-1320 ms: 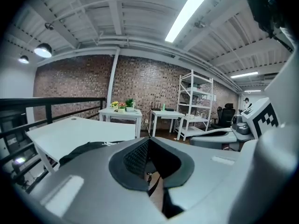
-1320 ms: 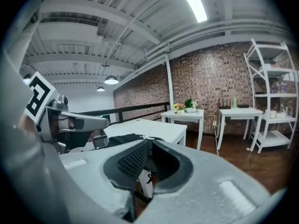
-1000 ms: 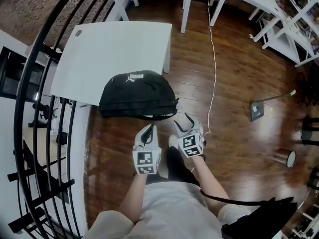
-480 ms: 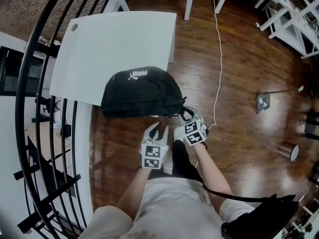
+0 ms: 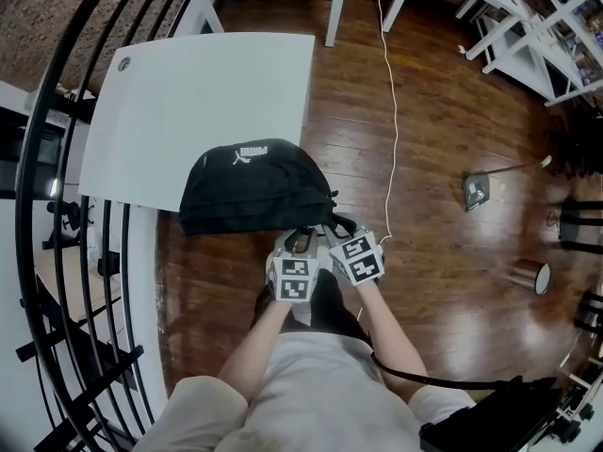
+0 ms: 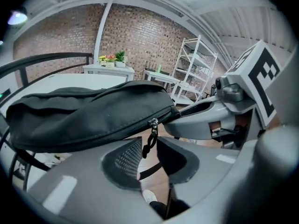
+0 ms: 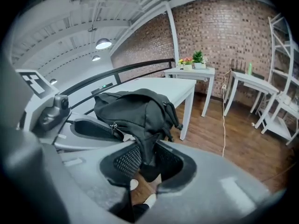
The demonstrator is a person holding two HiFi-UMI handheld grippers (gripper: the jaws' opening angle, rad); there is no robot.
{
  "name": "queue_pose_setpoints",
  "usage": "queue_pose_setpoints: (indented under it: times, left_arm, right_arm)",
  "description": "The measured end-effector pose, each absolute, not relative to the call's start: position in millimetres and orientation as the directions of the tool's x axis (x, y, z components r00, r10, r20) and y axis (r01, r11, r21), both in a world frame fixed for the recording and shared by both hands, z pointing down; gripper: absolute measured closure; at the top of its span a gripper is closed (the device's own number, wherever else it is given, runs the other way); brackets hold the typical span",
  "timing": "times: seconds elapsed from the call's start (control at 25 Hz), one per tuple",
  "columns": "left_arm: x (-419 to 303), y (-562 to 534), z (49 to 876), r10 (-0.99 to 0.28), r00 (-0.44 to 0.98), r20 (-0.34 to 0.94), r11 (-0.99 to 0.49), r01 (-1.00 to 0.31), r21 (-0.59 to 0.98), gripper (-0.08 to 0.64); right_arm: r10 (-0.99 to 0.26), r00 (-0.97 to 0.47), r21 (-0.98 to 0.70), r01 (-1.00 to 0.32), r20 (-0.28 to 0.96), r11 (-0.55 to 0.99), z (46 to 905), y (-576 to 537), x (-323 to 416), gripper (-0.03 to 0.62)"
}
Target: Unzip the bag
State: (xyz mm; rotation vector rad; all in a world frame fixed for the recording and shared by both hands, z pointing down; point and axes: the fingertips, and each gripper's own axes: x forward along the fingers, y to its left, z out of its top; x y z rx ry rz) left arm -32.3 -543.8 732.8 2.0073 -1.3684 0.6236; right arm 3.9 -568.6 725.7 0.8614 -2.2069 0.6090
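1. Head view: one bag (image 5: 250,182) on one table's (image 5: 188,92) near edge (two grippers meet it).
2. Left gripper's (image 6: 148,155) fingers opening, one zip pull (image 6: 150,136) loose between.
3. Right gripper's (image 7: 148,160) fingers closing, pinching bag fabric.

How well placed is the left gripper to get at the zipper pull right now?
Probably yes, it can: the zipper pull hangs from the bag right between the left gripper's opening jaws, not yet pinched, with nothing in the way.
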Motion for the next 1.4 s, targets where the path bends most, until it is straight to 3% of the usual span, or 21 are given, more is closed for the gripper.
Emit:
queue_pose_setpoints:
  times: [0.04, 0.08, 0.44, 0.56, 0.68, 0.76, 0.96, 1.2, 1.36, 1.4]
  left_arm:
    - [-34, -546, 732, -0.654, 0.337, 0.678, -0.251, -0.941, 0.226, 0.495]
    - [-36, -547, 730, -0.665, 0.33, 0.671, -0.237, -0.944, 0.229, 0.517]
    - [-85, -531, 728, -0.667, 0.321, 0.673, -0.197, -0.946, 0.257, 0.526]
    - [-174, -514, 749, -0.665, 0.187, 0.723, -0.072, -0.98, 0.188, 0.526]
    - [-310, -483, 788, -0.637, -0.023, 0.771, 0.142, -0.986, 0.088, 0.526]
    - [-366, -473, 779, -0.618, -0.073, 0.783, 0.187, -0.981, 0.057, 0.519]
    - [-368, -474, 754, -0.61, 0.008, 0.793, 0.028, -0.999, 0.032, 0.523]
    - [-368, -450, 749, -0.633, 0.072, 0.771, 0.02, -0.994, 0.109, 0.511]
    - [-373, -421, 747, -0.634, 0.068, 0.77, 0.037, -0.992, 0.118, 0.502]
    - [-371, -419, 740, -0.654, 0.06, 0.755, 0.04, -0.993, 0.114, 0.53]
  right_arm:
    - [-0.405, -0.543, -0.168, -0.725, 0.736, 0.668, 725, -569, 4, 0.519]
    - [-0.408, -0.538, -0.164, -0.729, 0.738, 0.664, 725, -570, 4, 0.52]
    - [-0.452, -0.463, -0.128, -0.793, 0.763, 0.596, 739, -577, 23, 0.525]
    - [-0.482, -0.43, -0.114, -0.824, 0.763, 0.555, 742, -579, 26, 0.531]
    - [-0.5, -0.394, -0.086, -0.843, 0.771, 0.531, 748, -581, 27, 0.535]
    - [-0.508, -0.372, -0.07, -0.853, 0.777, 0.517, 753, -580, 28, 0.535]
    - [-0.546, -0.305, -0.043, -0.897, 0.78, 0.44, 763, -577, 30, 0.538]
    - [-0.618, -0.211, 0.044, -0.928, 0.757, 0.37, 749, -559, 49, 0.488]
    - [-0.725, -0.141, 0.031, -0.975, 0.674, 0.219, 715, -515, 65, 0.495]
    - [-0.757, -0.157, -0.002, -0.98, 0.634, 0.201, 700, -505, 63, 0.53]
